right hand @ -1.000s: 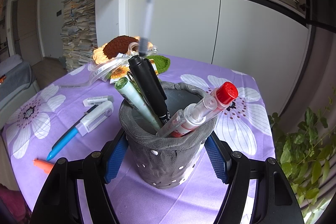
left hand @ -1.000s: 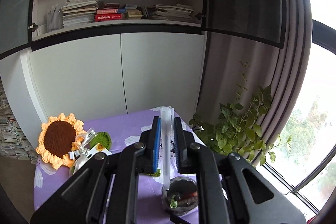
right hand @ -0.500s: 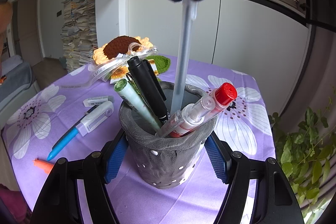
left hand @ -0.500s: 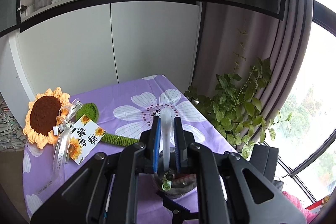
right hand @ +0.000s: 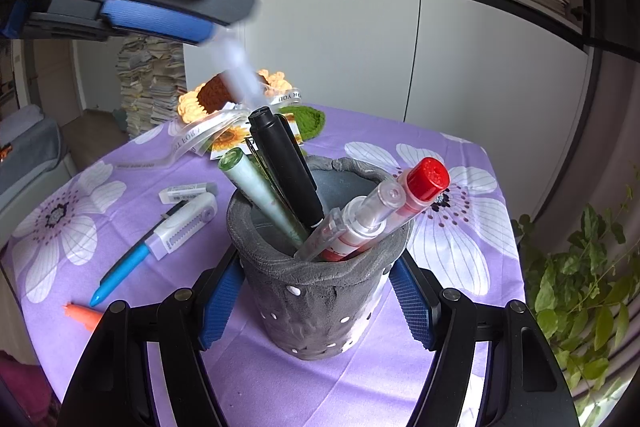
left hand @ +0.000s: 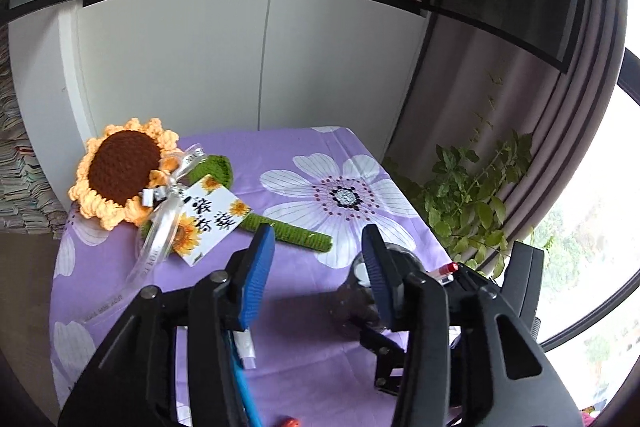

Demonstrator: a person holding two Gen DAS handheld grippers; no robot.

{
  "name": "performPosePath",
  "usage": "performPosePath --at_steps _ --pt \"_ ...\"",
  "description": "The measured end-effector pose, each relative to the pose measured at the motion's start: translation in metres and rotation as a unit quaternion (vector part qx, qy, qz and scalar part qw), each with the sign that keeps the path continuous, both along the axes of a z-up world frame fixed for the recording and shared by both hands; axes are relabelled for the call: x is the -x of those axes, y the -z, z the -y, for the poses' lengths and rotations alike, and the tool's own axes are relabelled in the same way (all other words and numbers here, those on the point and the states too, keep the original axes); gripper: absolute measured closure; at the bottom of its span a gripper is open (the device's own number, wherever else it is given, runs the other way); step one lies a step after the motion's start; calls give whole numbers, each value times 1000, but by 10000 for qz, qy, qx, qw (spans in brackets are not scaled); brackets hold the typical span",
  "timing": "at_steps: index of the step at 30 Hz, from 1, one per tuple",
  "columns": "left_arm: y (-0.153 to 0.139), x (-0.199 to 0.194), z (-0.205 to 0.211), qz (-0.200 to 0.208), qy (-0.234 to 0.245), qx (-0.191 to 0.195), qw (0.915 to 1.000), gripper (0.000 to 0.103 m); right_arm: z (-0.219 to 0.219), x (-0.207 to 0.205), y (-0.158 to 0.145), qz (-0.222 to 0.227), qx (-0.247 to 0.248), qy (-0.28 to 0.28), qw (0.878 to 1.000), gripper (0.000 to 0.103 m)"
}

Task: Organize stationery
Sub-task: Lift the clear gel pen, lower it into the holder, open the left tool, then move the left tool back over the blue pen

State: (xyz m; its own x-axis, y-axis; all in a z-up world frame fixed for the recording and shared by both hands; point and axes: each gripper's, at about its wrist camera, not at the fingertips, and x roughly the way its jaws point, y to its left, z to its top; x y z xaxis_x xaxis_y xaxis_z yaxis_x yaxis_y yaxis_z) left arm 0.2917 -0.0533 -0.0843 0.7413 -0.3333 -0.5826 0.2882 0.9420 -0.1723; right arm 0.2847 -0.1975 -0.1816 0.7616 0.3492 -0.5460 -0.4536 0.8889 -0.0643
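Note:
My right gripper (right hand: 314, 295) is shut on a grey pen holder (right hand: 320, 291) that stands on the purple flowered tablecloth (right hand: 440, 327). The holder has a black marker (right hand: 286, 167), a green pen (right hand: 260, 197), a red-capped pen (right hand: 384, 211) and a clear pen in it. A blurred translucent white pen (right hand: 240, 75) hangs just under my left gripper, above the holder. My left gripper (left hand: 318, 275) is open and empty, up and left of the holder (left hand: 360, 303). A blue and white pen (right hand: 160, 239), a white eraser (right hand: 186, 191) and an orange piece (right hand: 82, 315) lie on the cloth at left.
A crocheted sunflower (left hand: 120, 173) with a ribbon and a card (left hand: 208, 219) lies at the table's back left. White cabinets and bookshelves stand behind. A green plant (left hand: 472, 195) grows past the table's right edge by the window.
My left gripper has opened and let go of the white pen over the holder, then moved up and to the left. The right gripper and holder have not moved.

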Motion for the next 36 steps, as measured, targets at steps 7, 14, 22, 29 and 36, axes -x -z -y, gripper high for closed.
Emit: performPosePath --at_steps 7,14,22,29,36 --pt "9 11 -24 -152 -267 84 9995 59 0 0 0 8 15 5 10000 31" --pt "76 -1 -48 -1115 -868 -445 9890 62 -1 1 1 8 15 4 10000 31" --pt "122 -20 -59 -1725 -1112 -565 9771 64 -1 0 1 8 19 8 10000 31" --pt "133 -20 -33 -1704 -769 -973 9775 64 -1 1 1 10 19 6 10000 31" --pt "135 -20 -17 -1634 -547 -1075 9792 64 -1 1 1 12 20 7 10000 31"
